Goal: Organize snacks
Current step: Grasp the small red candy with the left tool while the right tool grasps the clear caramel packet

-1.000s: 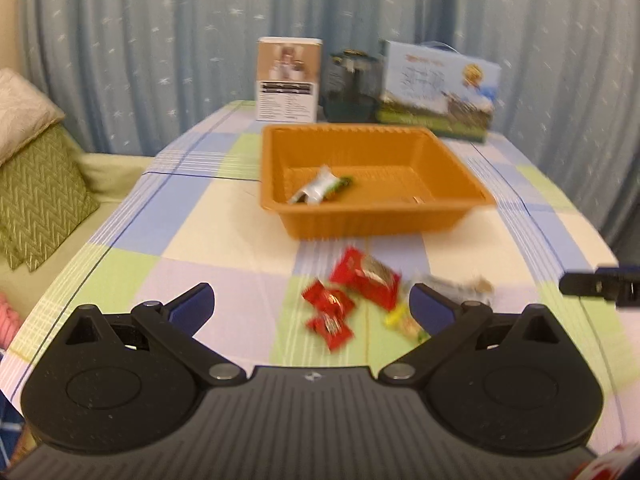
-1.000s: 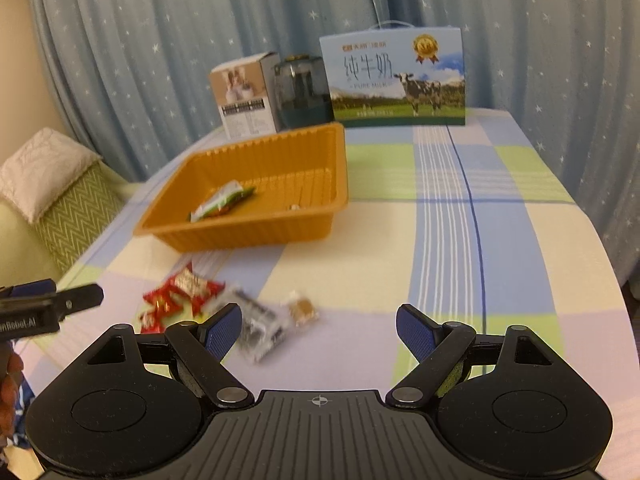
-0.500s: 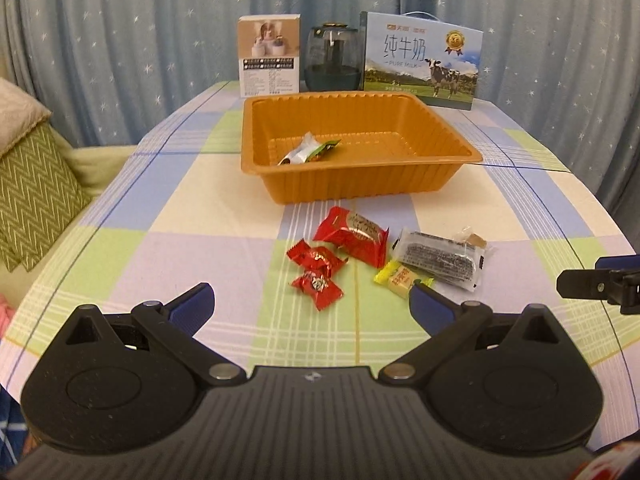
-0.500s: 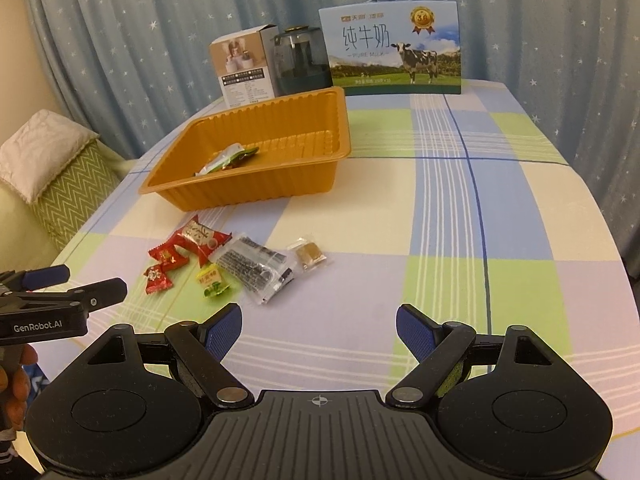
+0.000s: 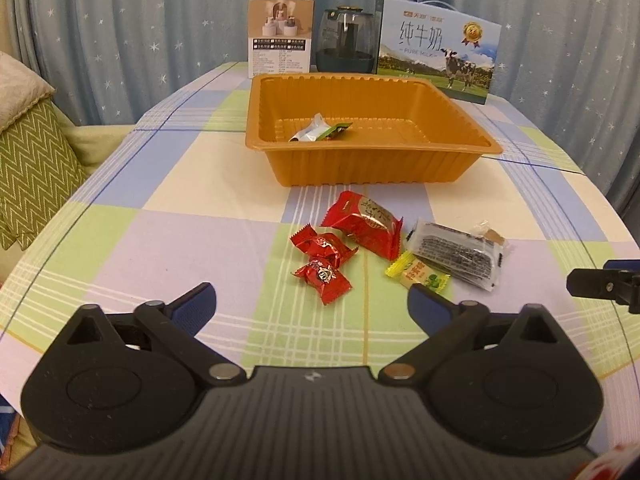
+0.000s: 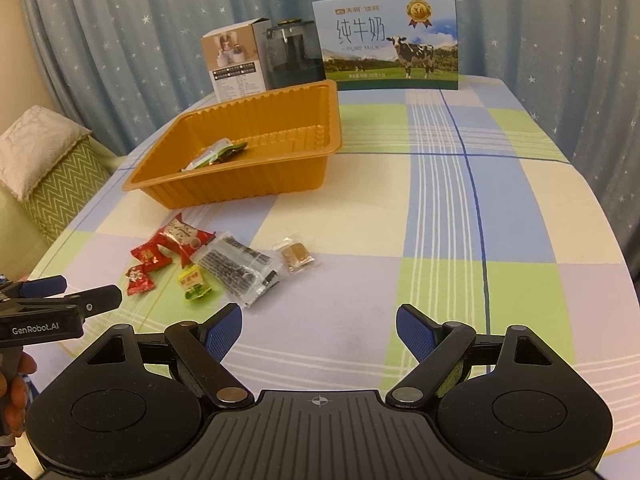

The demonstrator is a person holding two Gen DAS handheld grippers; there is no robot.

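Setting, as I see it from my tool: a home living room. Evidence: my table under a checked pastel tablecloth (image 5: 192,184); star-print blue curtains (image 5: 140,20); sofa with zigzag green cushion (image 5: 32,176); milk gift carton (image 6: 390,46) and small appliance box (image 6: 236,62) at the back.

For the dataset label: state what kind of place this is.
Probably a home living or dining room: a table in a checked tablecloth, star-print curtains behind it, and a sofa with cushions beside it.

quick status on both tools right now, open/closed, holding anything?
Left tool: open, jaws have just been closing a little, nothing between them.
Right tool: open, holding nothing.
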